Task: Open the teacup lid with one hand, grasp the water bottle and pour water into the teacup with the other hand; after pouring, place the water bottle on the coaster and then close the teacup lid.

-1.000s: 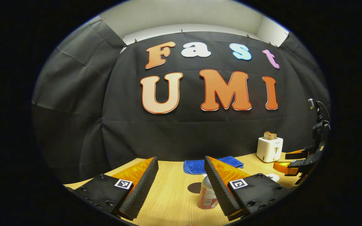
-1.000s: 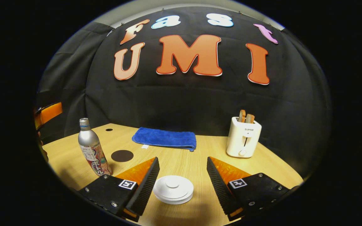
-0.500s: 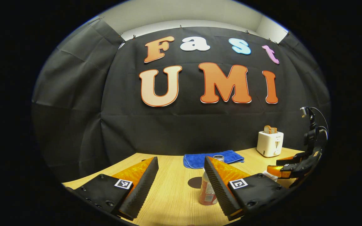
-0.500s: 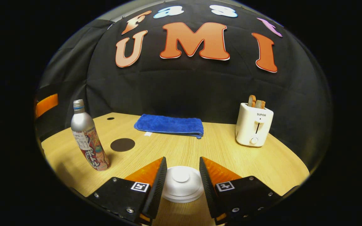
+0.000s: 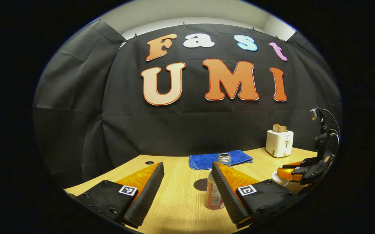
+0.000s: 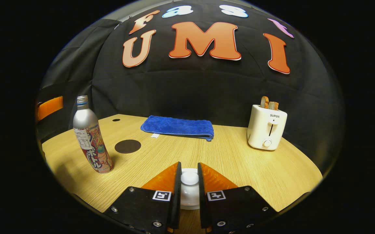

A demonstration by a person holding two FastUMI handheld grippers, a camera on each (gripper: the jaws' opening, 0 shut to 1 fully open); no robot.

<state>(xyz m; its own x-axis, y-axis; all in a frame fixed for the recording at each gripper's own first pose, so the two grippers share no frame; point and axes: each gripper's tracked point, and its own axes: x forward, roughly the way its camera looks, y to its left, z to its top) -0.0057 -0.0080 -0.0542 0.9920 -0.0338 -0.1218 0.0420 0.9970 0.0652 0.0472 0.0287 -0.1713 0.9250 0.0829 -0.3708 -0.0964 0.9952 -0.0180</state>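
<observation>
Right claw (image 6: 189, 191) clenched on lid (image 6: 189, 178) knob, both fingers pressing; lid sits on teacup on desk (image 6: 246, 165). Left claw (image 5: 187, 188) spread wide, grasping nothing, low over desk. Bottle (image 5: 216, 185) upright, just behind its right finger. Coaster (image 6: 127, 146) near bottle, beside blue towel (image 6: 177, 126). Toaster (image 6: 267, 130) far right.
</observation>
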